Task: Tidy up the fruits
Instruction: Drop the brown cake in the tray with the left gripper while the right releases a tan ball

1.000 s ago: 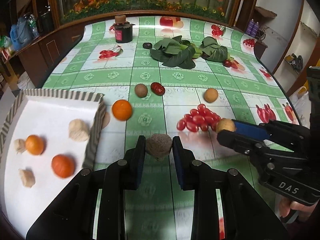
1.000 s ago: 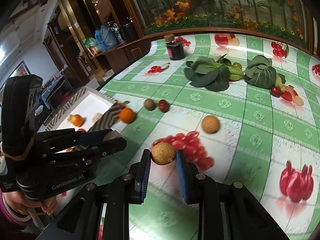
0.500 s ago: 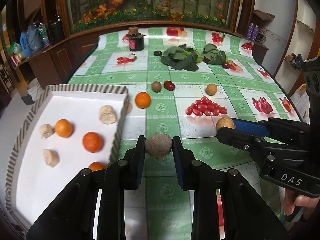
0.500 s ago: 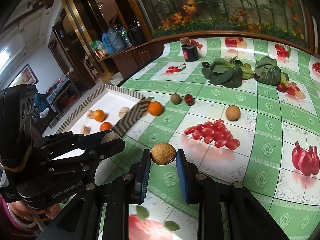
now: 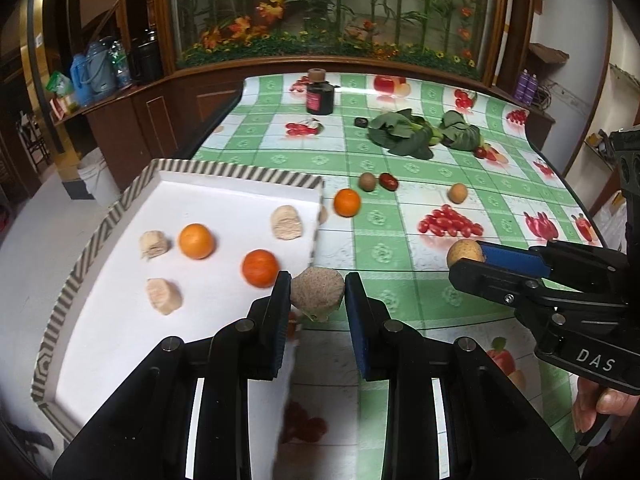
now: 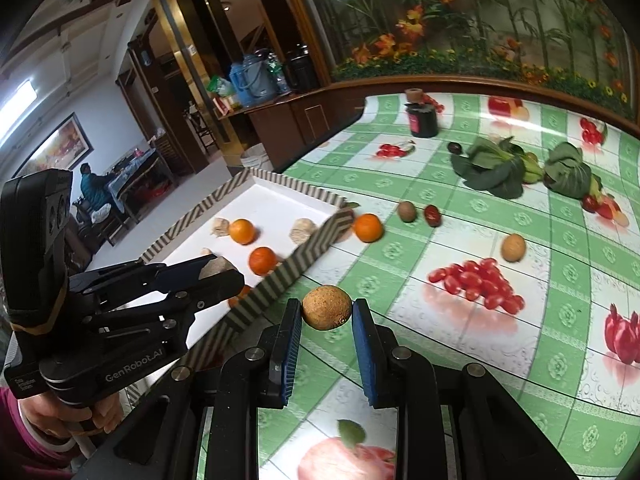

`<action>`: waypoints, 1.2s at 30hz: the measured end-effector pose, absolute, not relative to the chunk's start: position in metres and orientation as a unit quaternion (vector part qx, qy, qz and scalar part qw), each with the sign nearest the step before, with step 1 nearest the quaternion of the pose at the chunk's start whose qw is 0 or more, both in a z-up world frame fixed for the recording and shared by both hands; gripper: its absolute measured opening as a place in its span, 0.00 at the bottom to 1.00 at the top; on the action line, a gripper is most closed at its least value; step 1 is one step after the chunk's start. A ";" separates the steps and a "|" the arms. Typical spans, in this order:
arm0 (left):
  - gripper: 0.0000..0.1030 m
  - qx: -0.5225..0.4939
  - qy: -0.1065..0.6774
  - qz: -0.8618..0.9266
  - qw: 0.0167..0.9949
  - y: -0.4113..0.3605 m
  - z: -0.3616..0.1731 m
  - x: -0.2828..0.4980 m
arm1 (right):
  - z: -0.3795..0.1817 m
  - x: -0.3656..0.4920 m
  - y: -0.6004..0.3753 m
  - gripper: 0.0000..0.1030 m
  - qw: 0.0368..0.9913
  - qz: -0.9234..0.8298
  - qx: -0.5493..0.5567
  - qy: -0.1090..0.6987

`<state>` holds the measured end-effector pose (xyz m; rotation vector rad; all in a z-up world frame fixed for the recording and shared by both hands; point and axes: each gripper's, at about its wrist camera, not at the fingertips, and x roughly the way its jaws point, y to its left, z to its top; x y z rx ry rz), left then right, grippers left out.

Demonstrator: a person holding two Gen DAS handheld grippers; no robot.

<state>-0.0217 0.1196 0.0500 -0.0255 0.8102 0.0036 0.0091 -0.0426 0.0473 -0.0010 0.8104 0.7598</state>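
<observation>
A: Holding two fruits off the tabletop. Our left hand-held gripper is clenched on a rough grey-brown fruit, pads pressed on both sides.

B: Where does it sit?

A: Over the near right corner of the tray, at the striped rim. In the right wrist view we see the same fruit at the tip of that gripper, above the tray's white floor.

B: Right side?

A: Our right hand-held gripper is grasping a round tan fruit, blue pads touching it left and right. It hangs above the green-checked cloth, just beside the tray's right wall, outside it.

B: What's in the tray?

A: We count two oranges clearly, plus three pale beige lumps. A further orange patch shows behind the left gripper in the right wrist view; we can't tell what it is.

B: Loose on the tabletop?

A: One orange just beside the tray's far right corner. Beyond it, a brown kiwi-like fruit touching or nearly touching a dark red fruit. A tan round fruit sits well apart to the right. Leafy greens and a dark jar are at the far end.
</observation>
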 end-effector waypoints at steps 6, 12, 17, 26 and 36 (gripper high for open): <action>0.25 -0.015 0.389 0.015 0.921 0.137 0.053 -0.028 | 0.051 0.004 -0.021 0.24 0.844 0.374 -0.015 0.383; 0.25 -0.018 0.386 0.032 0.922 0.159 0.056 -0.034 | 0.056 -0.001 -0.004 0.24 0.840 0.387 -0.026 0.379; 0.26 -0.025 0.391 0.053 0.918 0.184 0.055 -0.040 | 0.058 -0.005 0.013 0.24 0.836 0.398 -0.037 0.376; 0.26 -0.045 0.398 0.087 0.912 0.228 0.051 -0.050 | 0.056 -0.007 0.043 0.24 0.823 0.417 -0.057 0.381; 0.26 -0.064 0.414 0.110 0.901 0.257 0.036 -0.047 | 0.047 -0.005 0.077 0.24 0.805 0.437 -0.081 0.393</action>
